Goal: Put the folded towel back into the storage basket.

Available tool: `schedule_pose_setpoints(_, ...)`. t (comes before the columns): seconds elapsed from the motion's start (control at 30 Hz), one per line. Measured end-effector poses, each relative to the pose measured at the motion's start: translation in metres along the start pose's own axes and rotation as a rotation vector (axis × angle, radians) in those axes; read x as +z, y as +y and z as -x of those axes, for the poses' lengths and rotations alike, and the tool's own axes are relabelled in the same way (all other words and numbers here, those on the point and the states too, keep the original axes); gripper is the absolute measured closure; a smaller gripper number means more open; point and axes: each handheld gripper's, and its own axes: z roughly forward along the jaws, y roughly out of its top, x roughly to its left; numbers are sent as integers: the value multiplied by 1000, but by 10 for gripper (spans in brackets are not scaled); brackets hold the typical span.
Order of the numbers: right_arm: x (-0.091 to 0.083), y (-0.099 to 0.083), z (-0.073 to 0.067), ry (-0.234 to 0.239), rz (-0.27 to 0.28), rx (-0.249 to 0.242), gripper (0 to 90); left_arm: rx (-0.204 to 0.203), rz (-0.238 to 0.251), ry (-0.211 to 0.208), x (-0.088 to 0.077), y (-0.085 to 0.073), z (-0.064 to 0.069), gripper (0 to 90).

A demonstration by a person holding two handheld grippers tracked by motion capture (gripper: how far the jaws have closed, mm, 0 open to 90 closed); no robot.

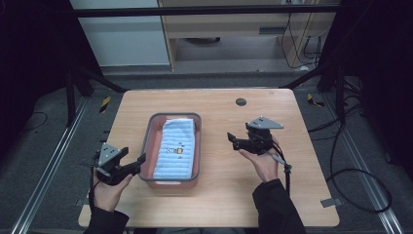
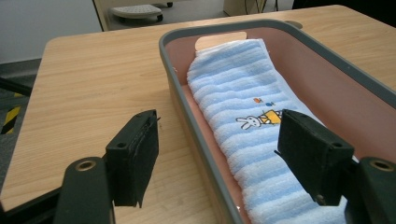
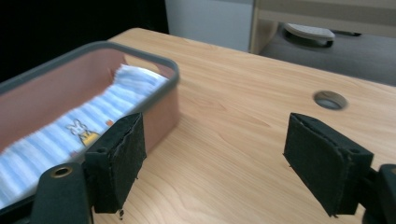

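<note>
In the middle of the table [image 1: 292,161], the blue towel [image 1: 175,148] already lies flat inside the tub [image 1: 196,146], with the left gripper [image 1: 136,165] at nine o'clock and right gripper [image 1: 233,140] at three o'clock both spread wide, holding nothing.

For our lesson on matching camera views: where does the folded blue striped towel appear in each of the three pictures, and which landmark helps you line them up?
High view: the blue striped towel lies in the grey-rimmed tub, centre-left on the table.
Left gripper view: the towel runs from upper centre to lower right, partly behind the right-hand finger.
Right gripper view: the towel sits at the left, inside the tub.
Shared landmark: the rabbit print on the towel.
</note>
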Motion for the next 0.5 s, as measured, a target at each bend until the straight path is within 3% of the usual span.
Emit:
schedule_pose_setpoints(0.17, -13, -13, 13, -25, -16, 1, 204, -1, 9, 16, -2, -1, -12, 274)
schedule_pose_setpoints(0.5, -48, -56, 46, -83, -60, 27, 207, 30, -44, 46, 4, -14, -34, 263)
